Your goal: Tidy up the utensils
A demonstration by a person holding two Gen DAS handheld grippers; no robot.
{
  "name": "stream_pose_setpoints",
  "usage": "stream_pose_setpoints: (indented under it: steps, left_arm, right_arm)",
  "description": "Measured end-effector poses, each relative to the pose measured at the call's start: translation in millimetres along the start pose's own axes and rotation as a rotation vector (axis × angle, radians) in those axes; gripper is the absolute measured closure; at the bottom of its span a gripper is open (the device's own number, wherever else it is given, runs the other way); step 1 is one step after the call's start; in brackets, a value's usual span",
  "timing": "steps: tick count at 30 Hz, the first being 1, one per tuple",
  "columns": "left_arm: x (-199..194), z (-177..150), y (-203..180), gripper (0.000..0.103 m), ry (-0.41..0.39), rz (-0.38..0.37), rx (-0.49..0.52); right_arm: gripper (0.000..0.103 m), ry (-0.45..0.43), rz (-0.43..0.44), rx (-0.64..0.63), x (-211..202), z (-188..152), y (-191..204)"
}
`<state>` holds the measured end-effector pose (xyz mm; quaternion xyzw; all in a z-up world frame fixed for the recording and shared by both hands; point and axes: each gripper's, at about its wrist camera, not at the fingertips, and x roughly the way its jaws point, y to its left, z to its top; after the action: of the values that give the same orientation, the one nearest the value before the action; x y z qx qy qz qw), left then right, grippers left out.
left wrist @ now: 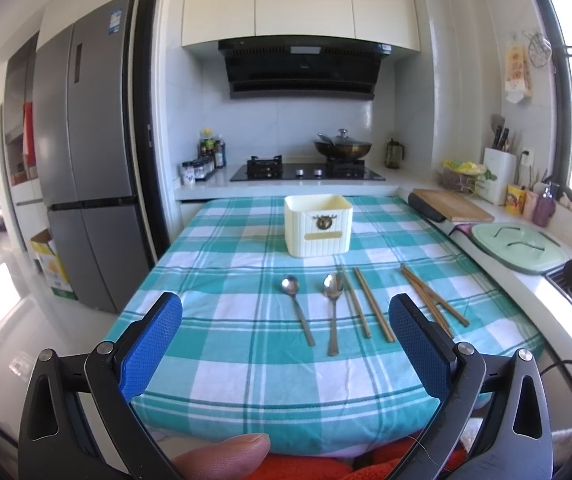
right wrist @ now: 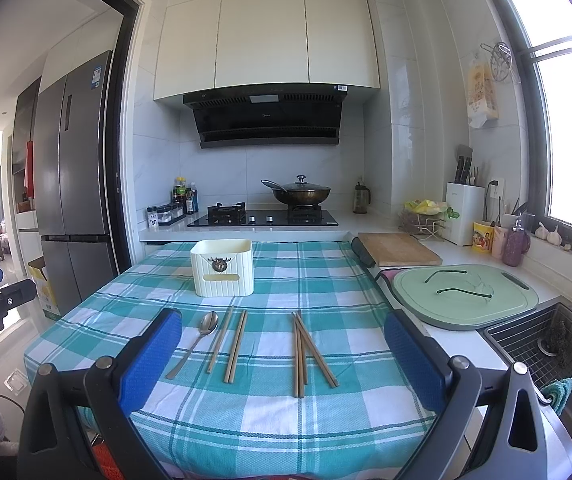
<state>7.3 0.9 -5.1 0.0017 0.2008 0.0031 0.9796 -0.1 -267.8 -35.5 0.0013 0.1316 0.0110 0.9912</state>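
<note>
A cream ribbed utensil box (left wrist: 319,225) (right wrist: 223,267) stands upright toward the far side of the teal checked tablecloth (left wrist: 230,264) (right wrist: 326,280). In front of it lie two metal spoons (left wrist: 297,309) (left wrist: 333,307), two separate wooden chopsticks (left wrist: 374,304) (right wrist: 235,346) and a crossed bundle of chopsticks (left wrist: 432,300) (right wrist: 306,350). Only one spoon (right wrist: 198,340) shows in the right wrist view. My left gripper (left wrist: 286,344) hovers open near the table's front edge, nothing between its blue pads. My right gripper (right wrist: 282,360) is open too, framing the chopsticks from above the near edge.
A counter runs along the right with a wooden board (right wrist: 398,249), a green cutting board (right wrist: 464,294) and a sink (right wrist: 546,344). A stove with a lidded wok (right wrist: 298,194) stands behind the table. A fridge (left wrist: 86,152) is at the left.
</note>
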Motion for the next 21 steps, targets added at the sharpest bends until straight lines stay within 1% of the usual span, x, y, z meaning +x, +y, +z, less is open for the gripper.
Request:
stream_pose_setpoints:
  steps: [21]
  left_arm:
    - [5.0, -1.5, 0.1, 0.000, 0.010, 0.009, 0.002]
  right_arm:
    - [0.000, 0.004, 0.000, 0.003, 1.9, -1.9, -1.8]
